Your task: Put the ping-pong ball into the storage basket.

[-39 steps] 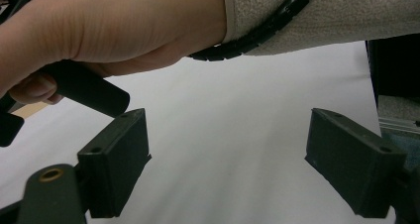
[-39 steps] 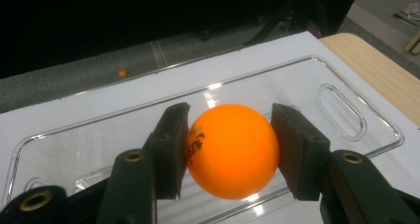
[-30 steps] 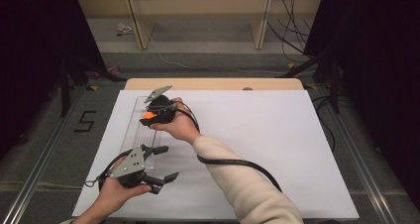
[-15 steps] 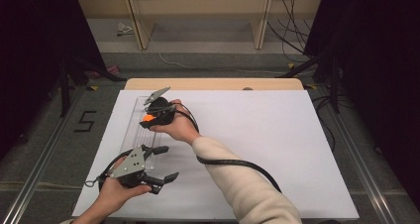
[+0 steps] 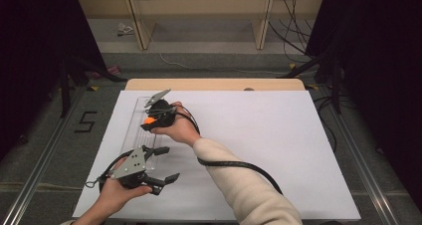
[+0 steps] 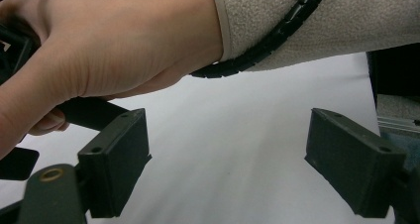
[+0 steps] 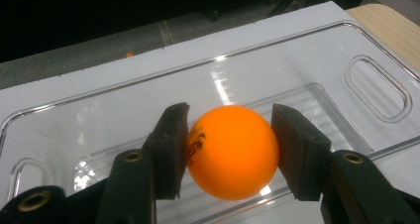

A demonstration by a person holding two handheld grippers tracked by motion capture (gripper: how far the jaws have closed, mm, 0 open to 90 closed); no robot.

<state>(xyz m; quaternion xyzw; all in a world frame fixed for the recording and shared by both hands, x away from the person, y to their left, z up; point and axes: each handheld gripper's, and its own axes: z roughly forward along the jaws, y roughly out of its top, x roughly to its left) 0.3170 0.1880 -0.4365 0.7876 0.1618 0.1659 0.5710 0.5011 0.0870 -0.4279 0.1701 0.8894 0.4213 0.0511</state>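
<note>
The right gripper (image 7: 228, 149) was clamped across the middle of a small, glossy orange plastic ball (image 7: 231, 152) above the clear plastic tray (image 7: 376, 85) — light, hollow-looking, probably slippery — while the left gripper (image 6: 247, 159) sat open.

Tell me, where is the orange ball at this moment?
The orange ball sits between the pads of the right gripper, held over the clear plastic tray; in the high view it is at the table's far left.
</note>
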